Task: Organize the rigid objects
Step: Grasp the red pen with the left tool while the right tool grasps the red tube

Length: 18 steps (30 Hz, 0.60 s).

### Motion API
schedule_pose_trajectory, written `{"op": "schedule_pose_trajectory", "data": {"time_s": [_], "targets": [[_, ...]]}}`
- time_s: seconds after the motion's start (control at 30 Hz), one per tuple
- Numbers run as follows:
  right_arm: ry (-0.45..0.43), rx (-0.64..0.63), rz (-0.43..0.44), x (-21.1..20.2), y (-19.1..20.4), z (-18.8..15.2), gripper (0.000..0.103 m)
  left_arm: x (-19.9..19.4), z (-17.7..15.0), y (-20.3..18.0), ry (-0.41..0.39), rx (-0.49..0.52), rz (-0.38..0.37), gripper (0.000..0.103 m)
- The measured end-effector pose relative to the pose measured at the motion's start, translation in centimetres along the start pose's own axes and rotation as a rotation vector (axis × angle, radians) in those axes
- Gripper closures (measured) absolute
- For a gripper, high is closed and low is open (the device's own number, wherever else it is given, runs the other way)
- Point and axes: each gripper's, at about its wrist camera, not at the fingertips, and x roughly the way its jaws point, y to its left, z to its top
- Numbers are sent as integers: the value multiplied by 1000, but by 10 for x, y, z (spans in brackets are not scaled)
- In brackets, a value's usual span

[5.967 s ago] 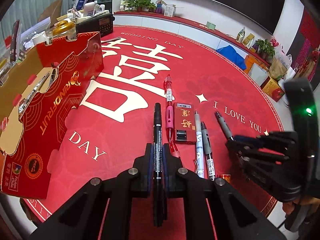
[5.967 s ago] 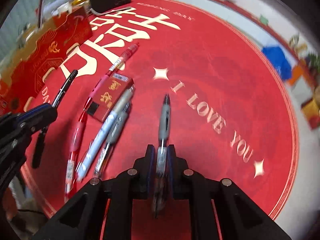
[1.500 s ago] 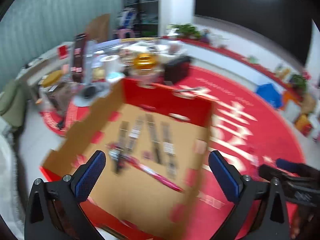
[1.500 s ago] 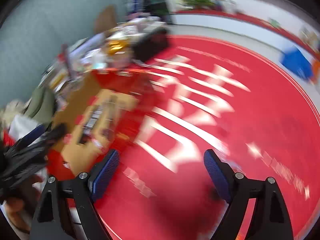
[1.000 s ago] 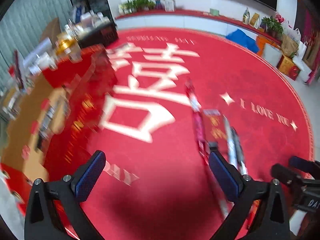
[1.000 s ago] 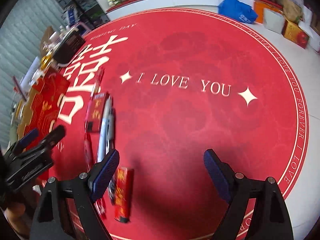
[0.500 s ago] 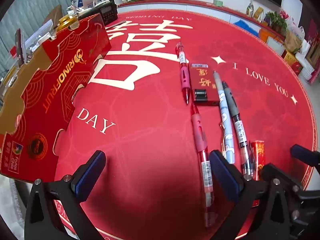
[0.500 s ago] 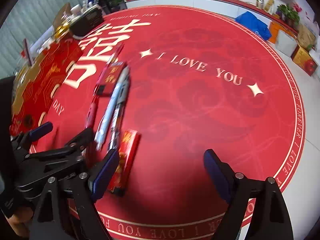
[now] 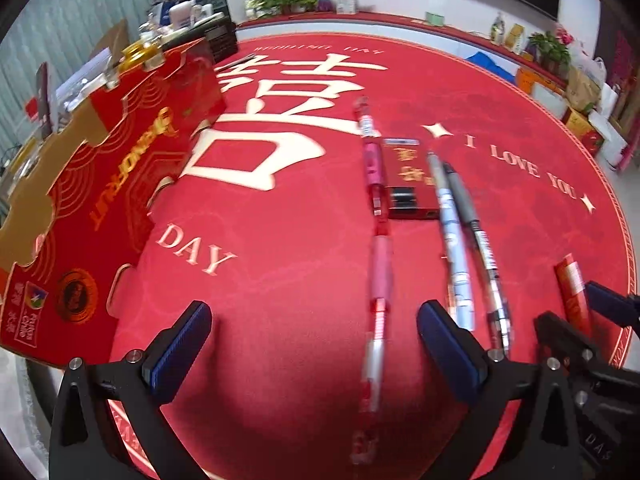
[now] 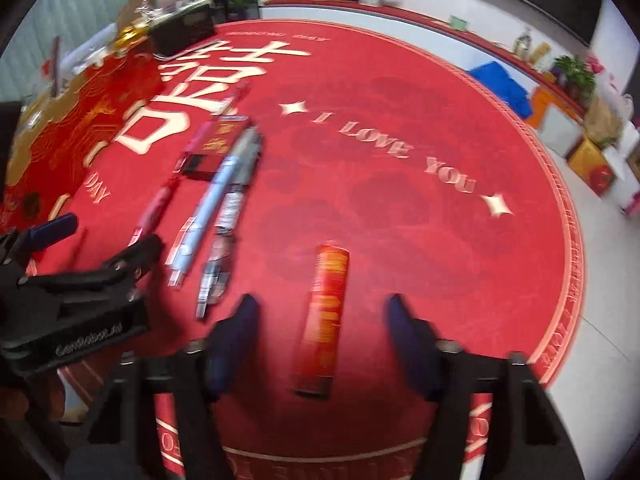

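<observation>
My left gripper [image 9: 316, 344] is open, low over the red mat. A red pen [image 9: 378, 276] lies lengthwise between its jaws, nearer the right finger [image 9: 448, 344], untouched. Beyond it lie a pink pen [image 9: 370, 152], a flat red box [image 9: 408, 176], a light-blue pen [image 9: 452, 236] and a grey pen [image 9: 482, 240]. My right gripper [image 10: 322, 340] is closing its jaws around a small red-orange box [image 10: 326, 312]; a gap shows on both sides, so the pads do not press it. The left gripper [image 10: 104, 236] appears at the left of the right wrist view.
A red cardboard tray box [image 9: 100, 184] stands on the mat's left edge, also seen as the tray box [image 10: 80, 120] in the right wrist view. Behind it are a black radio [image 9: 218, 36] and clutter. The round mat's rim [image 10: 560, 320] is near on the right.
The right jaws have narrowed, and the small red-orange box now lies between them instead of left of them. The left gripper has edged closer to the red pen, still wide open.
</observation>
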Motion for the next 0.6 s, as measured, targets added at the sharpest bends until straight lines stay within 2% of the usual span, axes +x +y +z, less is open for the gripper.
{"op": "schedule_pose_trajectory", "data": {"time_s": [0.17,0.27,0.43,0.6], "targets": [[1,-23,-4,-1,3,0,44,0,-4,-5,-62,22,-35,0],[12,-43,31,1,-2,2,44,4,-6,5,-63,-31,-99,0],[-24,-95,52,-1,-2,-6,43,1,-9,4,-92,-29,-91,0],[-31,-65,40,1,0,-6,43,2,-10,-2,-100,-19,-99,0]]}}
